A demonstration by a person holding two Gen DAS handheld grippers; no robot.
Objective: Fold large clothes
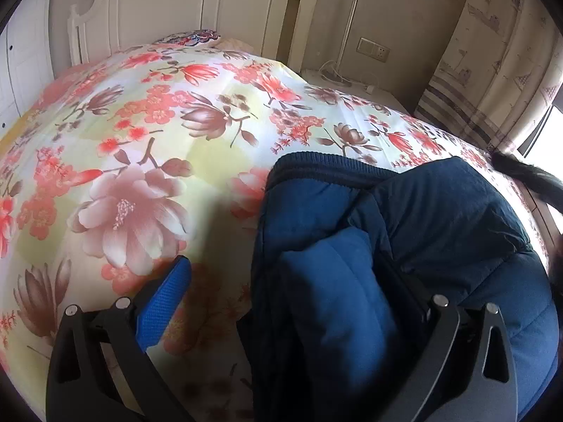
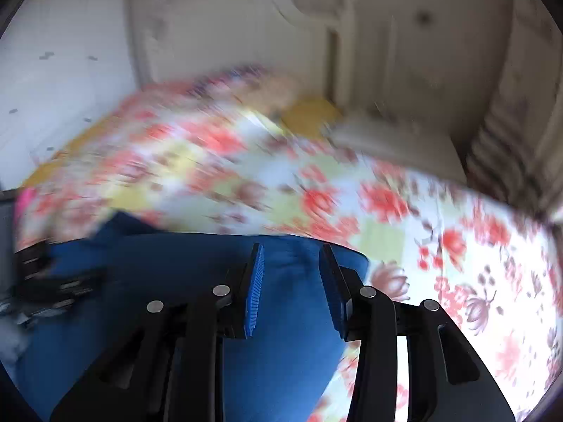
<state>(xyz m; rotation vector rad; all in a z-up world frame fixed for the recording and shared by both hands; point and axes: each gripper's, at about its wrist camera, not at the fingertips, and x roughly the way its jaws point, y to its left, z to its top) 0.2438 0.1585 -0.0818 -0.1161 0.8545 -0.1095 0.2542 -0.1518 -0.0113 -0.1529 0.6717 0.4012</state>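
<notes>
Gaping wide, the left claw [image 1: 292, 299] straddles the blue jacket [image 1: 404, 232]; the right claw [image 2: 291, 277] hovers part-spread, empty.

The dark blue padded jacket [image 1: 415, 232] looks like soft matt cloth, a bit fuzzy on the near side, with stitched quilting and a ribbed knit edge at the far end, and it sits on a floral red-and-cream bedsheet [image 1: 147, 133] that's smooth thin cotton-looking fabric with faint fold creases. Both grippers, left gripper [image 1: 281, 288] and right gripper [image 2: 292, 274], are matt black plastic with shiny metal pins and blue pads [image 2: 255, 292] with a rough grid texture. The white headboard [image 1: 183, 10] at the far end looks like painted wood, semi-gloss.
</notes>
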